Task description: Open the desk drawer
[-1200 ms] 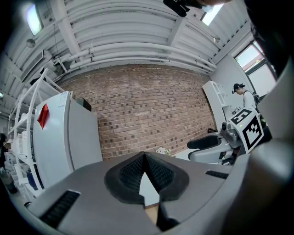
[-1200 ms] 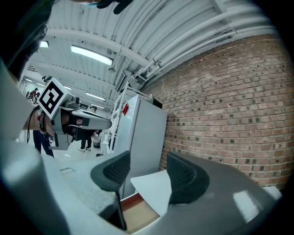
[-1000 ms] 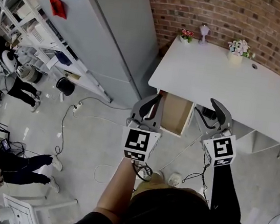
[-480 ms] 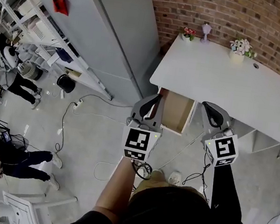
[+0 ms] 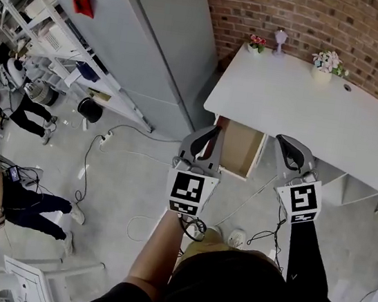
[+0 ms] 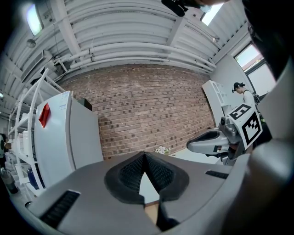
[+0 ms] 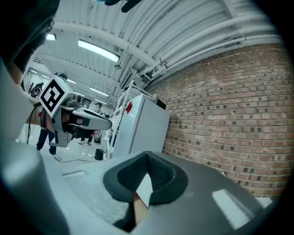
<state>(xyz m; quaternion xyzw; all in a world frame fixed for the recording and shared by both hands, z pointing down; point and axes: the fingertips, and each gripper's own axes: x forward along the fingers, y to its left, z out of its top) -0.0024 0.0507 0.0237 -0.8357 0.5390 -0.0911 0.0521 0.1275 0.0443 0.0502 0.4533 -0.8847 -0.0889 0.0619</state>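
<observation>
The white desk (image 5: 306,111) stands against the brick wall. Its wooden drawer (image 5: 239,150) is pulled out from under the front edge at the left end, and the inside shows. My left gripper (image 5: 213,131) is shut and holds nothing, with its tips by the drawer's left side. Just right of the drawer my right gripper (image 5: 284,141) is shut too, also empty. In the left gripper view the pads (image 6: 158,172) meet with nothing between them, and the right gripper (image 6: 206,140) shows at the side. The right gripper view shows its pads (image 7: 161,172) closed together.
A tall grey fridge (image 5: 145,43) stands left of the desk, with metal shelving (image 5: 44,36) beyond it. Small flower pots (image 5: 322,64) sit along the desk's back edge. Cables (image 5: 116,150) and a power strip lie on the floor. People (image 5: 15,98) stand at the far left.
My right gripper's jaws, open a second ago, have closed on nothing. Both hands stay where they were, and the drawer is as far out as before.
</observation>
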